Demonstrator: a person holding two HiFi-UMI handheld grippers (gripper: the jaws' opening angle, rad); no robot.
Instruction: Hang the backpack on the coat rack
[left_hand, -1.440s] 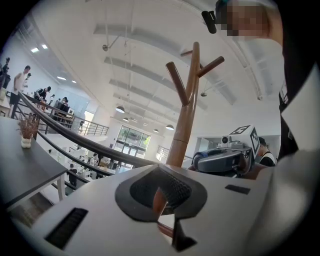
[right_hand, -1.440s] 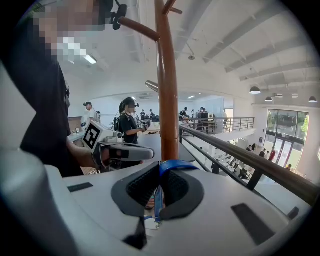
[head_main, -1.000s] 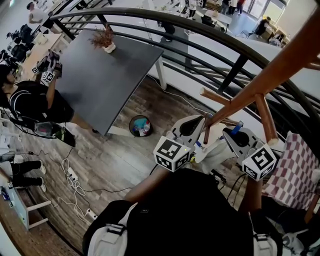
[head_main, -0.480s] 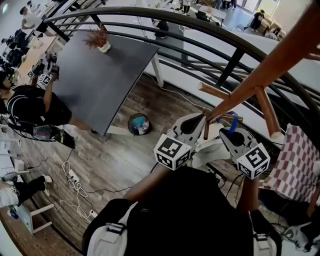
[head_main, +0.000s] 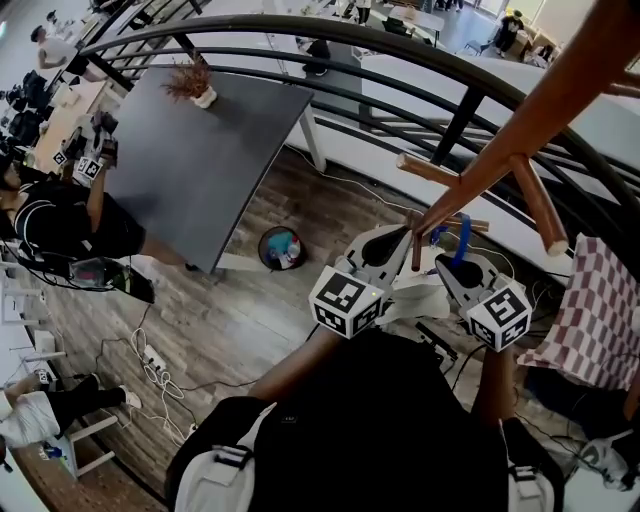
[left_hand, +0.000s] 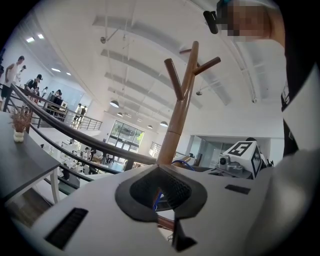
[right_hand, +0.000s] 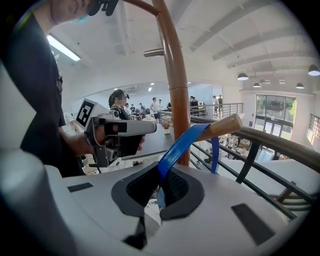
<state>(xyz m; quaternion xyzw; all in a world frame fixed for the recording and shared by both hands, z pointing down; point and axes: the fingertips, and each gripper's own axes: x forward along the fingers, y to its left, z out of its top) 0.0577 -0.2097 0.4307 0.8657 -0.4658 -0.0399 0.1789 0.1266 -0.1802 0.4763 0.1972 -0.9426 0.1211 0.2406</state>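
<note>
The wooden coat rack (head_main: 520, 130) leans across the head view from the upper right, and its pegs (head_main: 432, 171) point toward me. The black backpack (head_main: 380, 430) with pale shoulder straps hangs below both grippers. Its blue top strap (head_main: 459, 236) loops over a short peg (right_hand: 227, 125). My right gripper (head_main: 452, 268) is shut on that blue strap (right_hand: 175, 152) just under the peg. My left gripper (head_main: 385, 250) sits right beside it with its jaws closed, and a sliver of blue strap (left_hand: 159, 196) shows between its pads. The rack's pole (left_hand: 179, 112) rises straight ahead of the left gripper.
A black curved railing (head_main: 300, 55) runs behind the rack, with an open drop beyond it. A dark table (head_main: 200, 150) with a potted plant (head_main: 195, 80), a round bin (head_main: 280, 248), floor cables (head_main: 150, 365), a checkered cloth (head_main: 595, 310) and a seated person (head_main: 60, 215) surround me.
The right gripper has lifted the blue strap upward, so the loop now sits over the peg. Both grippers shifted slightly up and left with the backpack.
</note>
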